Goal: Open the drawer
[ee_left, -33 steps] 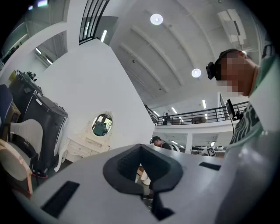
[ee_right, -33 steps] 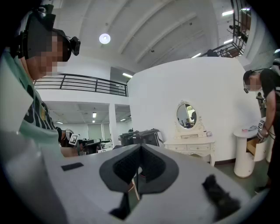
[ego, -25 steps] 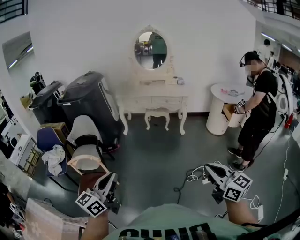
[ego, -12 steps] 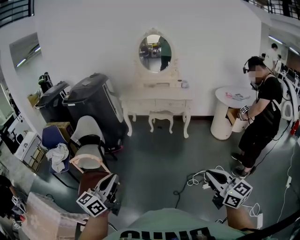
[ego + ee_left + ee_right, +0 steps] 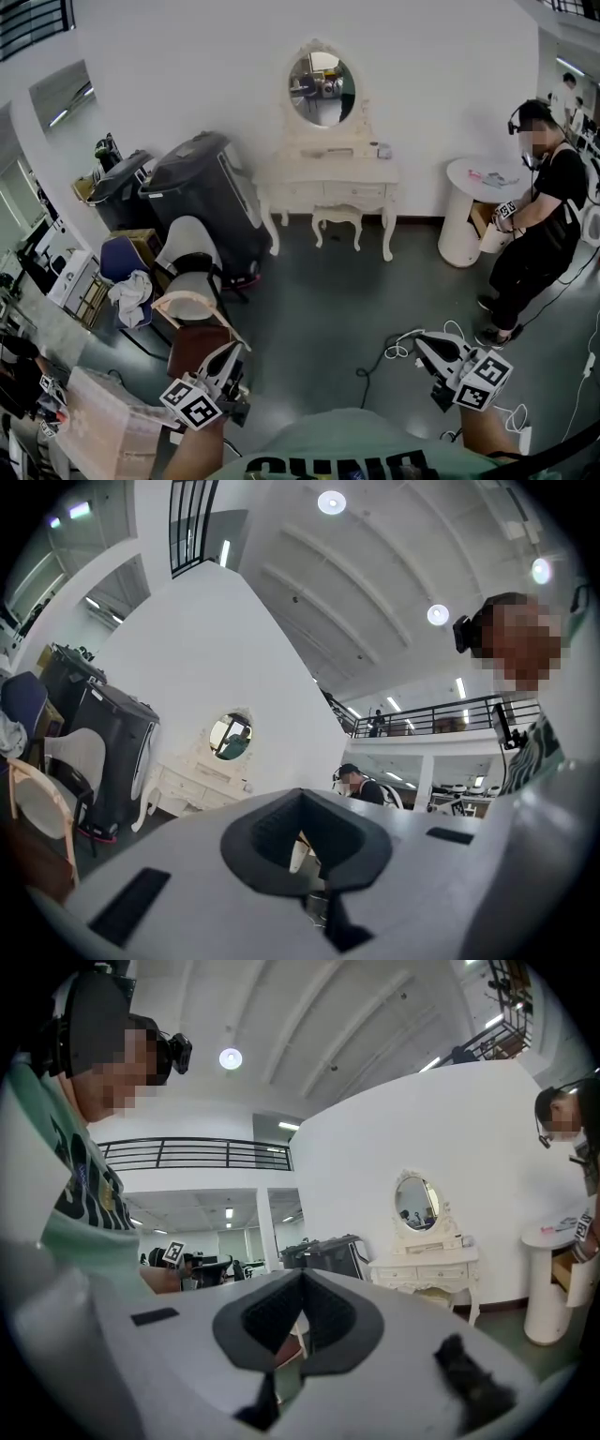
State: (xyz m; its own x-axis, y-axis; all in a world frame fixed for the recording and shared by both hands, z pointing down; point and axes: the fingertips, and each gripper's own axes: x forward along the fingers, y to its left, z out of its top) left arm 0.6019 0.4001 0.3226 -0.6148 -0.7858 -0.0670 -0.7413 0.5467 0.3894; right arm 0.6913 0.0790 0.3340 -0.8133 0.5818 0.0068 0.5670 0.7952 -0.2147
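Both jaw pairs closed, nothing held — left gripper (image 5: 301,799), right gripper (image 5: 302,1283). Head view alone shows white cables (image 5: 398,345) on floor near right gripper; dressing table (image 5: 328,178) well apart.

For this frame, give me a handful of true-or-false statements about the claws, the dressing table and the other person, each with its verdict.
1. A white dressing table stands against the wall, with an oval mirror above it. True.
2. The left claw grips a drawer handle. False: it is shut on nothing, well short of the table.
3. A stool sits under the dressing table. True.
4. The other person stands at the dressing table. False: they stand by the round white table at the right.
5. The right claw is wide open. False: it is shut and empty.
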